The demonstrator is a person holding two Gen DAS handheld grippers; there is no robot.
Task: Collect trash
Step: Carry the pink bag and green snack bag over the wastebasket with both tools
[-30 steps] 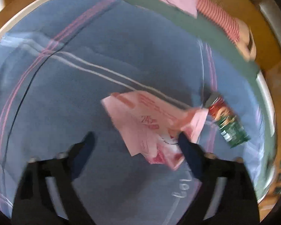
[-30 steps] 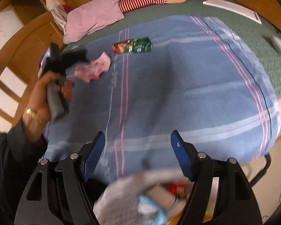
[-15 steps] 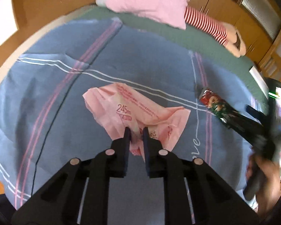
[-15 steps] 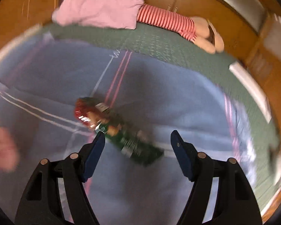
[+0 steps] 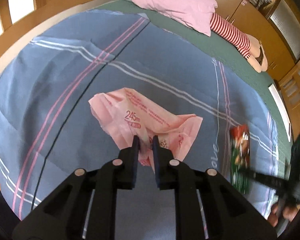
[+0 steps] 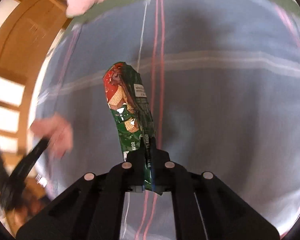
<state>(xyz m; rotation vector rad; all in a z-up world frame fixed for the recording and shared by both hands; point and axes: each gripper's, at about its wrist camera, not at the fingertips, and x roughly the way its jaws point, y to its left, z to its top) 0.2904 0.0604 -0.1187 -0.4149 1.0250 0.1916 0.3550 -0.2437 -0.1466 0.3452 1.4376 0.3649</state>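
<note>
Both grippers have closed since a second ago, when each stood wide open: the left gripper now has its jaws pinched nearly together on the near edge of the pink wrapper, and the right gripper has clamped fully shut on the near end of the green snack packet, which a second ago lay flat on the far part of the blanket.

Nearest, the pink wrapper hangs crumpled from the left jaws, most of it spreading beyond them over the blue blanket. The hold is on a thin fold at one edge, so I judge it could slide out or tear if swung fast.

To the right in the left view, the green packet shows blurred, gripped by the right tool, with a hand at the lower right corner. The packet sticks out long past the jaws, held only at its tail; its slick foil could slip during a quick carry.

Farther off, a pink pillow and a striped stuffed toy lie on the green bedcover, well apart from both pieces of trash. No bin or bag is visible now, so the drop-off is an unseen target.
</note>
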